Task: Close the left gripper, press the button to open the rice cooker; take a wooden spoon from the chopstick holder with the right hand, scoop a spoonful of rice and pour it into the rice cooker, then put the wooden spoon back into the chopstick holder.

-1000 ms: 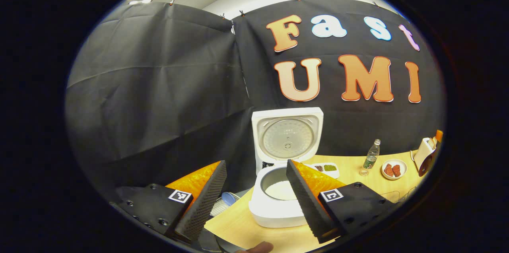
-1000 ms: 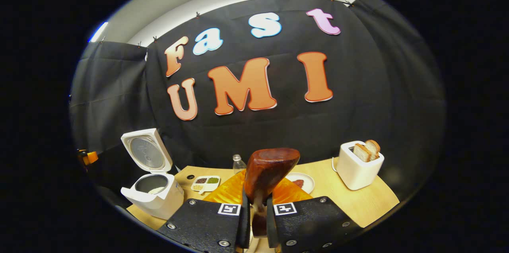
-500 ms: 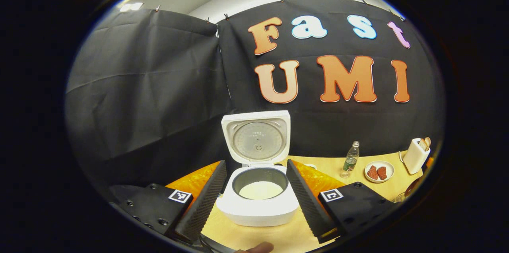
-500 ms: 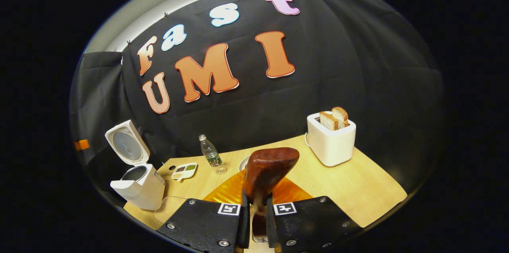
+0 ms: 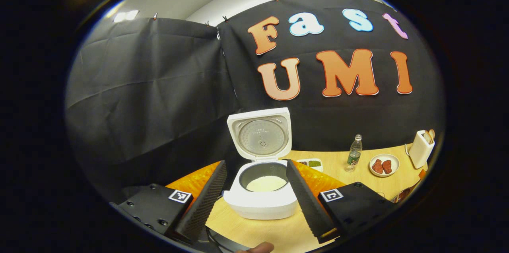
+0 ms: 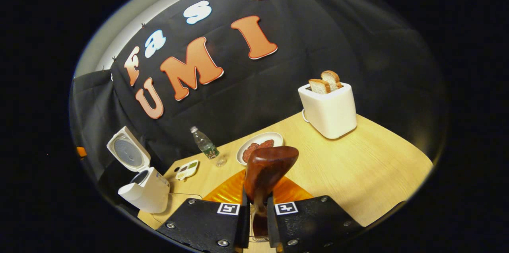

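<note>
Left gripper (image 5: 254,197) wide open, holding nothing, fingers spread either side of the cooker (image 5: 260,199) in the left gripper view. Cooker sits on the table (image 5: 334,165) with lid (image 5: 260,135) up and upright; white rice (image 5: 266,183) lies in the pot. Right gripper (image 6: 257,215) is closed tight on the spoon (image 6: 266,173), both fingers clamping its handle, bowl end sticking up above the fingers. Something pale and round sits right under the fingers, cannot tell what. In the right gripper view the cooker (image 6: 143,189) stands far left at the table edge, well apart from the spoon. Behind the spoon: plate (image 6: 258,145) with reddish food, bottle (image 6: 204,143) just left of it, small tray (image 6: 187,169) near the cooker. Toaster (image 6: 328,109) with two bread slices (image 6: 326,82) stands far right. A fingertip (image 5: 258,248) shows at the bottom of the left gripper view.
</note>
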Available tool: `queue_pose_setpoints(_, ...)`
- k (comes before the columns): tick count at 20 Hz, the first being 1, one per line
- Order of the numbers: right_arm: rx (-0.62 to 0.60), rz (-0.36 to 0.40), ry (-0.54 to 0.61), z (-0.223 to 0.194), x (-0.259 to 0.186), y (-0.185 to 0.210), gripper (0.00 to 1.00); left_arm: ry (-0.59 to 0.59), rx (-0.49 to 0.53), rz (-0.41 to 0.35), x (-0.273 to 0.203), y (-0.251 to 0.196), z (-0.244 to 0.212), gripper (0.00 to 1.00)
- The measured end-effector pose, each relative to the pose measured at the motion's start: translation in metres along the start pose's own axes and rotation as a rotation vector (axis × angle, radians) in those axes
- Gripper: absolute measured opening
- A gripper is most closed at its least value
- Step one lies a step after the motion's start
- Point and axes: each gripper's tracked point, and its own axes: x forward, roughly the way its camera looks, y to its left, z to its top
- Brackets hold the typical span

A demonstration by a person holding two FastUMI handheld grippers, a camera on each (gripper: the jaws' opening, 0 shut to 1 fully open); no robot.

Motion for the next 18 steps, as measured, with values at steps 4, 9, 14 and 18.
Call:
queue_pose_setpoints(4,0.014,-0.032,0.014,-0.016,0.000,-0.005,0.19,-0.017,0.011,-0.039,0.009,-0.008,0.009,1.00)
queue_pose_setpoints(9,0.060,-0.076,0.045,-0.024,0.002,-0.002,0.28,-0.052,-0.006,-0.095,0.032,-0.009,0.029,1.00)
queue_pose_setpoints(14,0.056,-0.173,0.001,0.008,-0.012,-0.010,0.50,-0.094,-0.048,-0.125,0.075,0.008,0.062,1.00)
queue_pose_setpoints(18,0.008,-0.240,-0.079,0.049,-0.036,-0.013,0.75,-0.083,-0.095,-0.168,0.113,0.020,0.090,0.99)
